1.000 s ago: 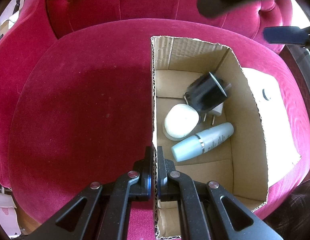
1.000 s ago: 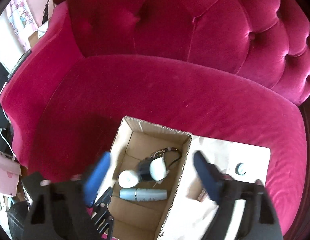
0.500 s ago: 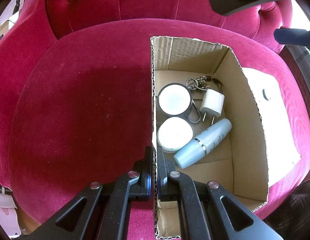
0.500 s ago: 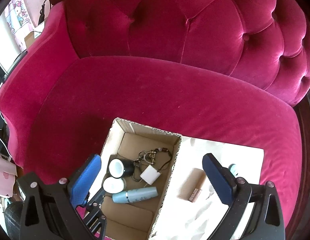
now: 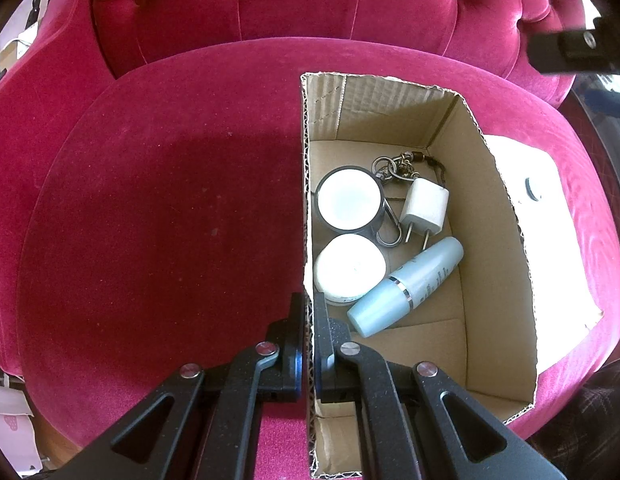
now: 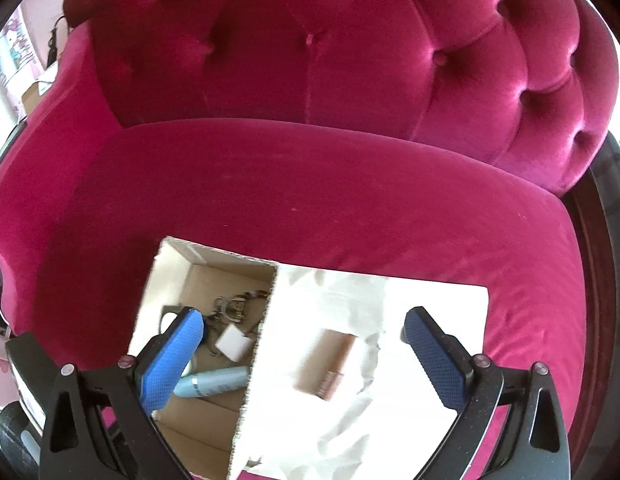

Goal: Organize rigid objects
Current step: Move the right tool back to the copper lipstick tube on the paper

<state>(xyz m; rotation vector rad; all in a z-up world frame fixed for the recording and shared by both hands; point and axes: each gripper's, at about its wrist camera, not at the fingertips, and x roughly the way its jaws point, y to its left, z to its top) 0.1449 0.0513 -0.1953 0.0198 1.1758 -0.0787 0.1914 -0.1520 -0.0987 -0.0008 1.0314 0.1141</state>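
Note:
A cardboard box (image 5: 497,240) stands on a red velvet sofa. My left gripper (image 5: 308,312) is shut on the box's left wall. Inside lie a black jar with a white top (image 5: 348,200), a white round jar (image 5: 349,270), a light blue bottle (image 5: 405,288), a white charger plug (image 5: 425,208) and a keychain (image 5: 397,168). My right gripper (image 6: 302,330) is open and empty, above a white cloth (image 6: 389,312) right of the box. A brown tube (image 6: 327,364) lies on the cloth between its fingers. The box (image 6: 198,280) shows at lower left there.
The sofa seat (image 5: 170,220) stretches left of the box, with the tufted backrest (image 6: 329,52) behind. A small round white and dark object (image 5: 532,189) lies on the cloth (image 5: 549,240). The right gripper's body (image 5: 573,52) shows at the upper right of the left wrist view.
The black jar dropped into the box and stands beside the white jar. My right gripper moved right, from over the box to over the cloth and brown tube. My left gripper kept its hold.

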